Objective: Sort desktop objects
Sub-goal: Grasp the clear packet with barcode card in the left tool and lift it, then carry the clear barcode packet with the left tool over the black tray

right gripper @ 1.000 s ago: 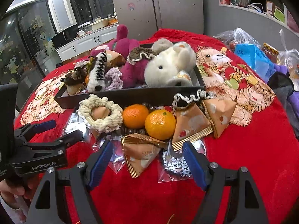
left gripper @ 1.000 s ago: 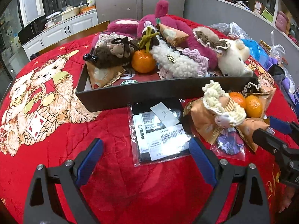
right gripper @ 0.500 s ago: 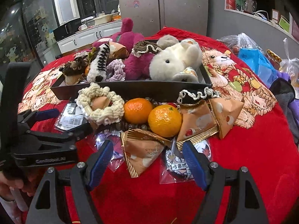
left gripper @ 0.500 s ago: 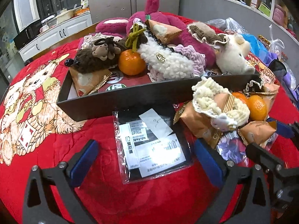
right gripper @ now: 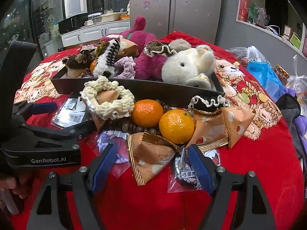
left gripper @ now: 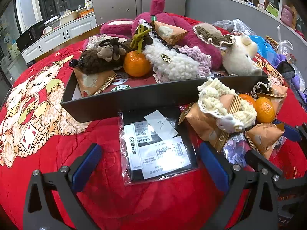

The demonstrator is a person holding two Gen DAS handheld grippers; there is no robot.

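A black tray (left gripper: 134,99) (right gripper: 153,91) holds plush toys, a mandarin (left gripper: 136,63), scrunchies and snack packs. In front of it lies a clear bag with a black labelled card (left gripper: 156,145). My left gripper (left gripper: 151,162) is open, its fingers either side of that bag. My right gripper (right gripper: 151,164) is open, its fingers either side of an orange triangular snack pack (right gripper: 151,159). Behind that pack lie two mandarins (right gripper: 176,126), a cream scrunchie (right gripper: 109,101) and more snack packs (right gripper: 220,128).
The red bear-print cloth (left gripper: 38,115) covers the round table. Plastic bags and a blue pack (right gripper: 264,78) lie at the far right edge. A wooden bead bracelet (right gripper: 134,128) and small clear sachets (right gripper: 184,172) lie among the loose items.
Both grippers have moved forward and lower toward the pile. The labelled bag now lies between the left fingers and the snack pack between the right fingers.
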